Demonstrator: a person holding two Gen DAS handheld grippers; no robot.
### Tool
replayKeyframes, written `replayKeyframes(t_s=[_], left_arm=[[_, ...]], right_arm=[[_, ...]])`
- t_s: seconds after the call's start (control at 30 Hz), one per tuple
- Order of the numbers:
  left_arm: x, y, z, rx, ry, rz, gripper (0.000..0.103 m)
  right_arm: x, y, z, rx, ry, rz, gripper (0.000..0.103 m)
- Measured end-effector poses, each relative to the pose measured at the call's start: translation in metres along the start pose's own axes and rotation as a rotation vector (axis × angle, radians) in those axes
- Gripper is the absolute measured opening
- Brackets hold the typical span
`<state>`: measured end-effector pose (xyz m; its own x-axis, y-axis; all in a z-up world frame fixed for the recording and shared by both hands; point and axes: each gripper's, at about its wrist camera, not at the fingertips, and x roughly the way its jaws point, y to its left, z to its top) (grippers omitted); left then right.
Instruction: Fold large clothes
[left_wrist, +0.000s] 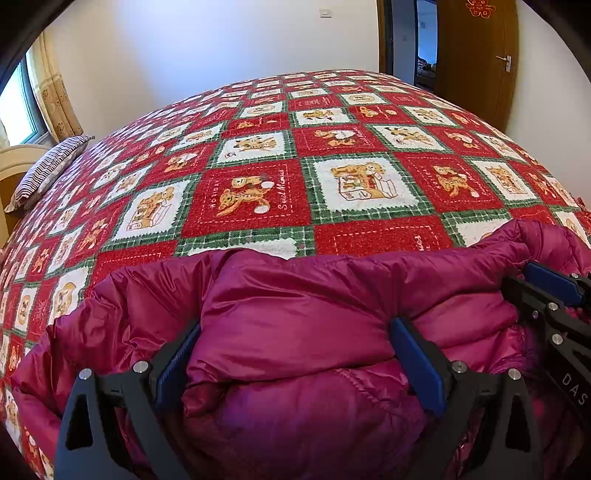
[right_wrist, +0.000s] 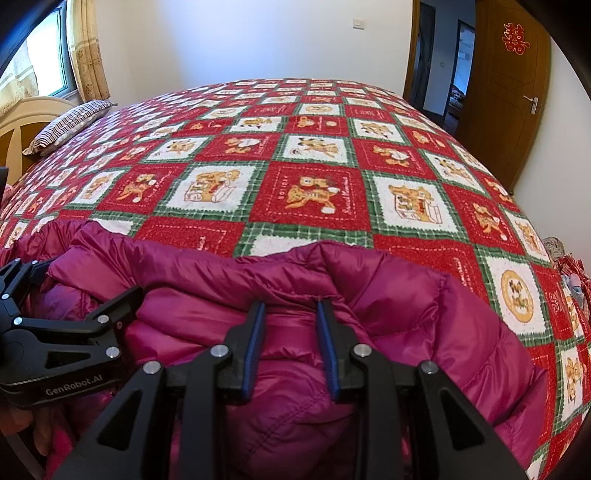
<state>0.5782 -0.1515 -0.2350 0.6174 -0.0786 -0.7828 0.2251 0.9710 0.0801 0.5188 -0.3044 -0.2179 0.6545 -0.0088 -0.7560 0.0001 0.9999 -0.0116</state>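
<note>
Magenta quilted down jacket (left_wrist: 295, 332) lies bunched, barely folded, at the bottom of the frame on the teddy-bear bedspread (left_wrist: 258, 166), left tool (left_wrist: 295, 363) spread wide around a puffy fold, right tool (right_wrist: 291, 347) clenched on a ridge.

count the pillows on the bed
1. A striped pillow lies at the far left edge of the bed, next to the headboard by the window. The puffy jacket in front may hide more.
</note>
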Motion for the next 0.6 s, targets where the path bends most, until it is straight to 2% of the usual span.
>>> replayKeyframes(t_s=[0.17, 0.3, 0.33, 0.4, 0.43, 0.5, 0.6], left_arm=[[0.000, -0.001, 0.000, 0.003, 0.001, 0.006, 0.100], [-0.001, 0.006, 0.010, 0.001, 0.049, 0.007, 0.102], [-0.009, 0.012, 0.012, -0.005, 0.071, 0.006, 0.102], [-0.034, 0.020, 0.010, -0.021, 0.033, -0.009, 0.102], [-0.058, 0.030, 0.005, -0.030, -0.014, -0.018, 0.102], [-0.095, 0.048, -0.011, -0.041, -0.056, -0.013, 0.102], [-0.143, 0.066, -0.046, -0.041, -0.095, -0.021, 0.102]], right_arm=[[0.001, 0.000, 0.000, 0.000, 0.000, -0.001, 0.031], [-0.003, 0.004, 0.006, -0.062, 0.027, -0.021, 0.034], [-0.010, 0.002, 0.007, -0.069, 0.032, -0.021, 0.037], [-0.038, -0.010, 0.007, -0.032, -0.014, -0.061, 0.058], [-0.060, -0.018, 0.005, -0.006, -0.063, -0.073, 0.062], [-0.091, -0.033, -0.004, 0.028, -0.095, -0.066, 0.066], [-0.126, -0.047, -0.036, 0.055, -0.051, -0.015, 0.066]])
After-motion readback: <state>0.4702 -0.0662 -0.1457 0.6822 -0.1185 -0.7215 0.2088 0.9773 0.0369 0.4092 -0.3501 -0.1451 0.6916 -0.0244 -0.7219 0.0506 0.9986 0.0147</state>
